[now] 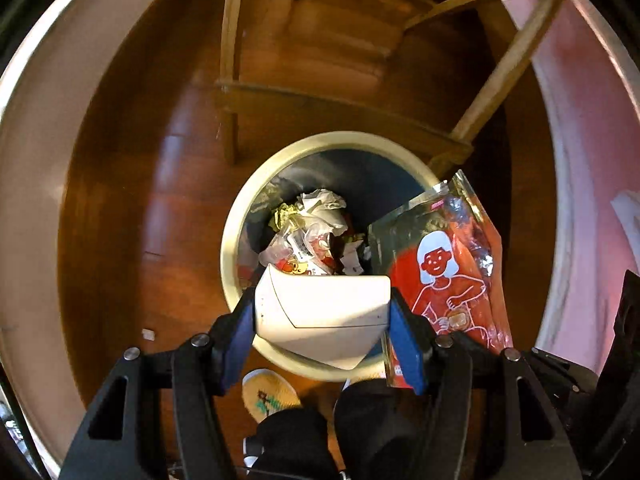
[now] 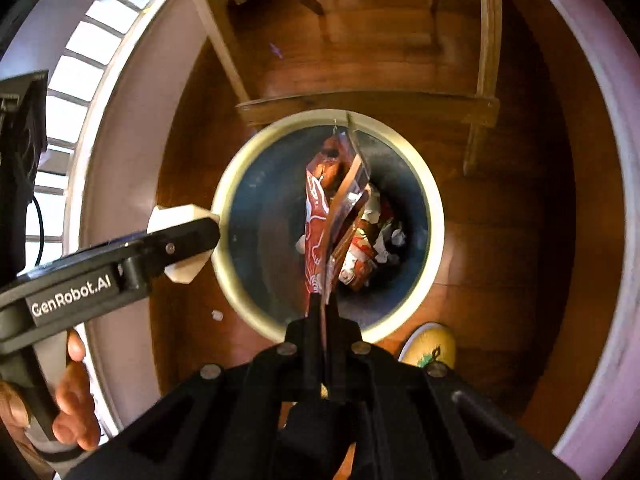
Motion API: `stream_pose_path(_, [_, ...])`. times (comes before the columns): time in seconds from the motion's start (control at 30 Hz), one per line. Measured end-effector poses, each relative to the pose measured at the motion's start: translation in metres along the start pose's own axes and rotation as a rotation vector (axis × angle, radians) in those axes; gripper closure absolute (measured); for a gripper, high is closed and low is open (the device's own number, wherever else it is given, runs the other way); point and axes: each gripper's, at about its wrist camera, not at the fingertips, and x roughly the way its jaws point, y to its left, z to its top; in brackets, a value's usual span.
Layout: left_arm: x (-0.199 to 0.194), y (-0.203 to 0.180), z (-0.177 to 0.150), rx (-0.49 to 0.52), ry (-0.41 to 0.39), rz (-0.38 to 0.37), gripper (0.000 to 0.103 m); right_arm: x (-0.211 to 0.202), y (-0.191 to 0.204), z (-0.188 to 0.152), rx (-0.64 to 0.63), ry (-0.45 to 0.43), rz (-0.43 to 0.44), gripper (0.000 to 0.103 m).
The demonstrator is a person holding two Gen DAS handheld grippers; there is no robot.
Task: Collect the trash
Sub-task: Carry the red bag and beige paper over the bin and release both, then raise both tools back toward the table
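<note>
A round bin with a cream rim stands on the wooden floor, holding crumpled paper and wrappers. My left gripper is shut on a white angular box over the bin's near rim; the box also shows at the left of the right wrist view. My right gripper is shut on the edge of a red snack bag, which hangs over the bin's mouth. In the left wrist view the bag shows a white cartoon figure, right of the box.
A wooden chair frame stands just beyond the bin. A person's shoe is on the floor near the bin's front, and a hand holds the left tool. A small white scrap lies left of the bin.
</note>
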Motion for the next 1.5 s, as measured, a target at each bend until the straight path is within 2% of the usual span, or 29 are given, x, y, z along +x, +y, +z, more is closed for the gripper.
stream_pose_path(0.1, [0.024, 0.008, 0.003, -0.009, 0.011, 0.015, 0.042, 0.021, -0.005, 0.009, -0.004, -0.007, 0.006, 0.102])
stream_pose_path(0.17, [0.03, 0.011, 0.005, -0.004, 0.02, 0.025, 0.036, 0.03, -0.008, 0.014, -0.015, -0.03, -0.002, 0.101])
stream_pose_path(0.23, [0.035, 0.013, 0.004, -0.003, 0.02, 0.023, 0.021, 0.037, -0.009, 0.02, -0.02, -0.039, -0.01, 0.099])
stream_pose_path(0.3, [0.038, 0.015, 0.004, 0.001, 0.016, 0.03, 0.016, 0.043, -0.012, 0.022, -0.016, -0.04, -0.01, 0.089])
stream_pose_path(0.37, [0.043, 0.016, 0.004, 0.005, 0.013, 0.05, 0.015, 0.046, -0.015, 0.023, -0.011, -0.048, -0.017, 0.065])
stream_pose_path(0.4, [0.043, 0.016, 0.003, 0.006, 0.008, 0.06, 0.015, 0.045, -0.016, 0.023, -0.01, -0.053, -0.015, 0.063])
stream_pose_path(0.6, [0.024, 0.013, -0.004, -0.004, -0.059, 0.109, 0.015, 0.029, -0.021, 0.018, -0.001, -0.086, 0.0, 0.063])
stream_pose_path(0.8, [-0.026, -0.004, -0.015, -0.013, -0.106, 0.135, 0.015, -0.009, -0.017, 0.014, 0.011, -0.122, 0.011, 0.063])
stream_pose_path(0.9, [-0.056, -0.013, -0.02, -0.003, -0.117, 0.136, 0.015, -0.043, -0.007, 0.011, 0.005, -0.144, 0.013, 0.063])
stream_pose_path(1.23, [-0.195, -0.045, -0.044, 0.072, -0.141, 0.113, 0.015, -0.158, 0.029, -0.002, 0.006, -0.169, -0.003, 0.063])
stream_pose_path(1.5, [-0.313, -0.062, -0.054, 0.126, -0.219, 0.08, 0.015, -0.259, 0.062, -0.012, -0.003, -0.225, -0.029, 0.063])
